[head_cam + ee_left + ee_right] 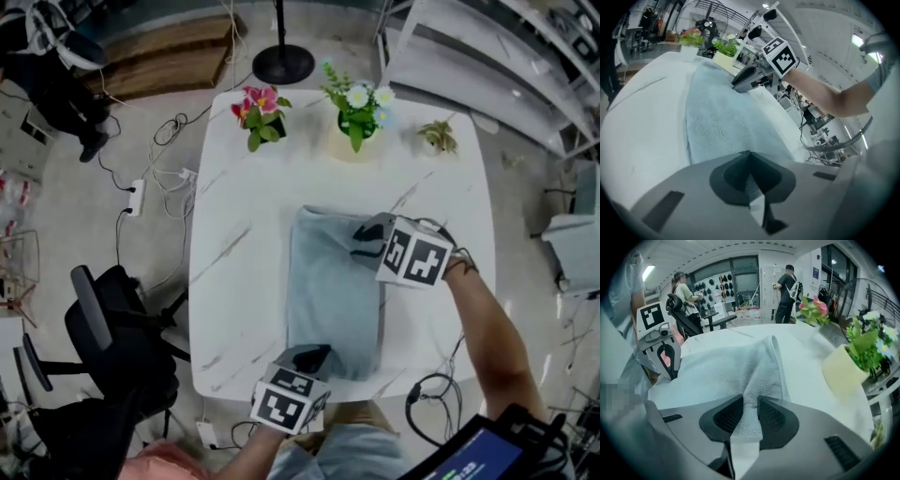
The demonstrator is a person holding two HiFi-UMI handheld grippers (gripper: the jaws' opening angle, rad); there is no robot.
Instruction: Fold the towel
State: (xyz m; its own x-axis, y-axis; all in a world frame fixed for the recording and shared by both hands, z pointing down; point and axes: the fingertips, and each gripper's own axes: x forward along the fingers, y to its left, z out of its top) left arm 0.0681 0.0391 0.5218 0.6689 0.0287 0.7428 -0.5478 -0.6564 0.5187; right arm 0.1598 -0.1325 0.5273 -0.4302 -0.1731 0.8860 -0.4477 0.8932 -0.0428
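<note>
The pale blue terry towel (333, 300) lies lengthwise on the white marbled surface (234, 244) — the right tool (361, 246) pinches a raised pleat at its far end, and the left tool (317, 354) is clamped on its near edge.

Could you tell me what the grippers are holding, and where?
Both pinch the towel: the right gripper its far right corner, bunched up; the left gripper its near edge.
</note>
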